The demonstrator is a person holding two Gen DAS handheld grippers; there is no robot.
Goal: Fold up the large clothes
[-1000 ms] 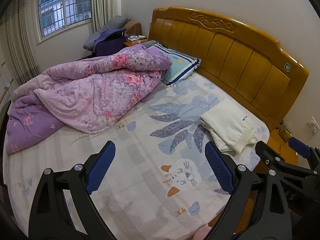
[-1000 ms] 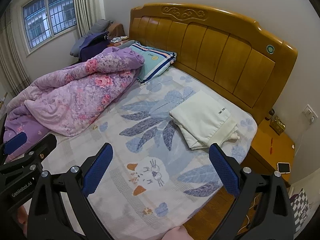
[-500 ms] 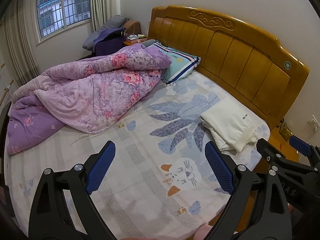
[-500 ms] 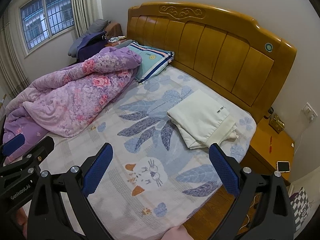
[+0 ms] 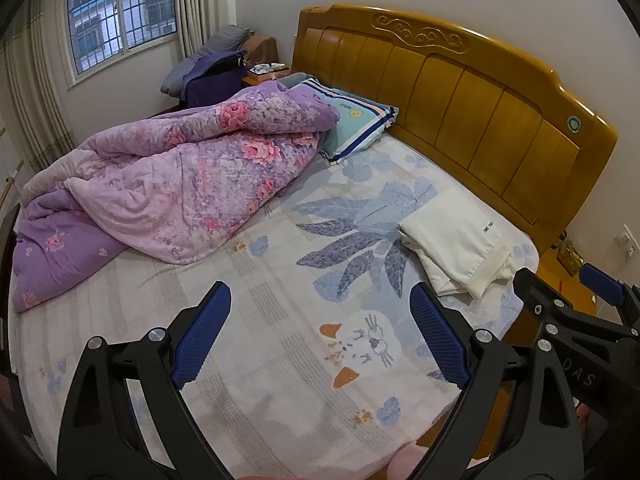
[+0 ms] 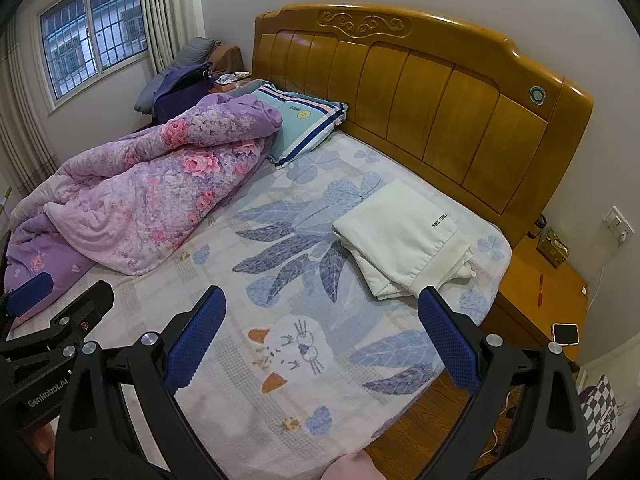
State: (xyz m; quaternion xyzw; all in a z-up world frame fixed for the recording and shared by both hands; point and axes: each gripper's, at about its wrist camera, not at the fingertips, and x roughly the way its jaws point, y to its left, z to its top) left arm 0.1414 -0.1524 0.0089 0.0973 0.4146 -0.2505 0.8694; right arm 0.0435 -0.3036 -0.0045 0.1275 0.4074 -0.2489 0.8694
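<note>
Bedroom walls are pale, with a barred window [image 5: 120, 24] at the far left and a tall wooden headboard [image 5: 460, 80] along the back of the bed [image 5: 280, 280]. Its sheet is printed with blue leaves and a cat face. I hold my left tongs [image 5: 320, 336] above the near part of the mattress, both blue pads spread wide and gripping nothing. My right tongs [image 6: 320, 336] hang just beside them, likewise spread wide and empty, over the near edge of the bed.

A folded white garment [image 6: 404, 236] lies flat on the sheet near the headboard, toward the right side of the bed, well apart from both tongs. It has a small dark label on top, and its loose layered edges face the near right corner.

A crumpled purple floral quilt [image 5: 172, 184] is heaped over the left half of the bed, its upper end resting against a striped teal pillow [image 5: 352, 120]. Right of the bed stands a wooden nightstand [image 6: 548, 292], with a phone [image 6: 565, 334] on a lower ledge at its near end. Part of my hand [image 6: 352, 466] shows at the bottom edge of the right view.
</note>
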